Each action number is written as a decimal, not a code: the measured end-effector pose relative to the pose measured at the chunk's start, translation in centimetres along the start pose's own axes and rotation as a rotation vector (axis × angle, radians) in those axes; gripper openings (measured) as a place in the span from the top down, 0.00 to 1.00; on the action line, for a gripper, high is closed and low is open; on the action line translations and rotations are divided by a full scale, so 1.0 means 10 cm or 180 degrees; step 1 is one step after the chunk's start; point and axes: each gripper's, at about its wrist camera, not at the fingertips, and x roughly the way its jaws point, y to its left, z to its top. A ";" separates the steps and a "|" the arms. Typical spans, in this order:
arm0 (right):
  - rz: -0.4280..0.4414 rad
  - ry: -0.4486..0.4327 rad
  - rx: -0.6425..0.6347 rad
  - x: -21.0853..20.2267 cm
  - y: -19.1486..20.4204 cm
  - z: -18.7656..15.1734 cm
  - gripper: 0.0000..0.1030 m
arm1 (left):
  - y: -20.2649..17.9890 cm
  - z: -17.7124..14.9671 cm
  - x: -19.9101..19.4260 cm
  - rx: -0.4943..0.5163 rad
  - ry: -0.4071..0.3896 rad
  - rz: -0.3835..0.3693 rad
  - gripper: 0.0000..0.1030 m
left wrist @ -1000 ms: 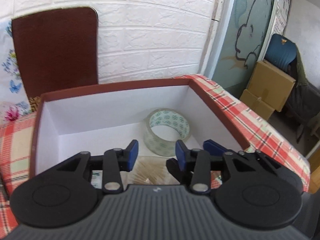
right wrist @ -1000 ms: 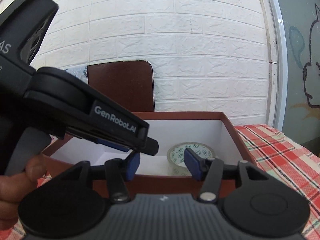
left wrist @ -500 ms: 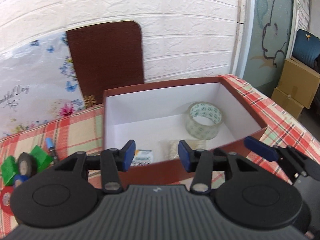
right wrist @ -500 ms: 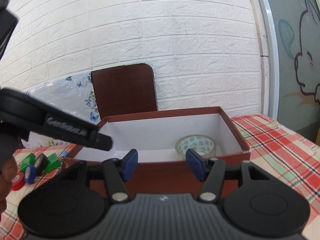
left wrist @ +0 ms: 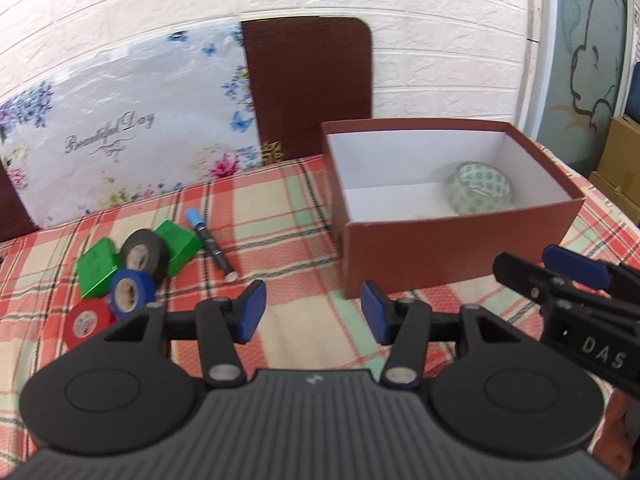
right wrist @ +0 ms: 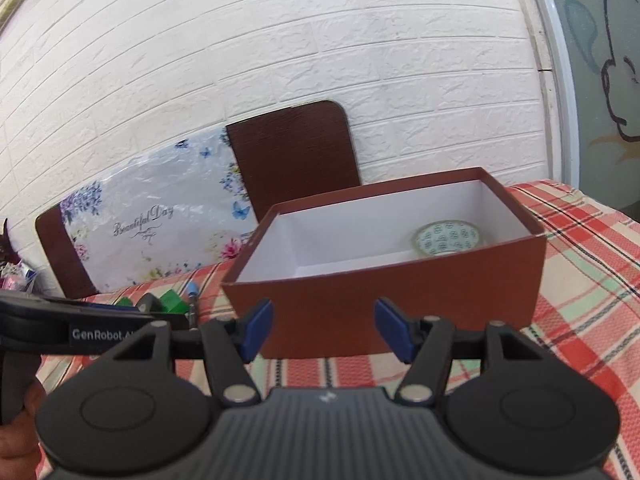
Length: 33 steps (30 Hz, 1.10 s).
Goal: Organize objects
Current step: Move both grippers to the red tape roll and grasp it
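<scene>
Brown box holds clear tape; both grippers, left and right, released, jaws just widening

Left gripper hangs empty over a checked tablecloth, its blue pads apart after the jaws have just been widening.

To its left lie two green blocks, a black tape roll, a blue roll, a red roll and a marker. To the right, a brown box holds a clear tape roll. The right gripper juts in at the right edge.
</scene>
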 end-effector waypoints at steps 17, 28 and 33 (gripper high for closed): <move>0.0342 0.0287 -0.0659 0.15 1.06 -0.23 0.39 | 0.98 -0.46 -0.03 -0.0473 0.0094 0.0373 0.44; 0.0654 0.0554 -0.1005 0.44 1.69 -0.45 0.39 | 1.75 -0.79 0.03 -0.0875 0.0186 0.0716 0.43; 0.0811 0.0707 -0.1236 0.59 2.00 -0.60 0.39 | 2.15 -0.96 0.11 -0.1069 0.0257 0.0955 0.43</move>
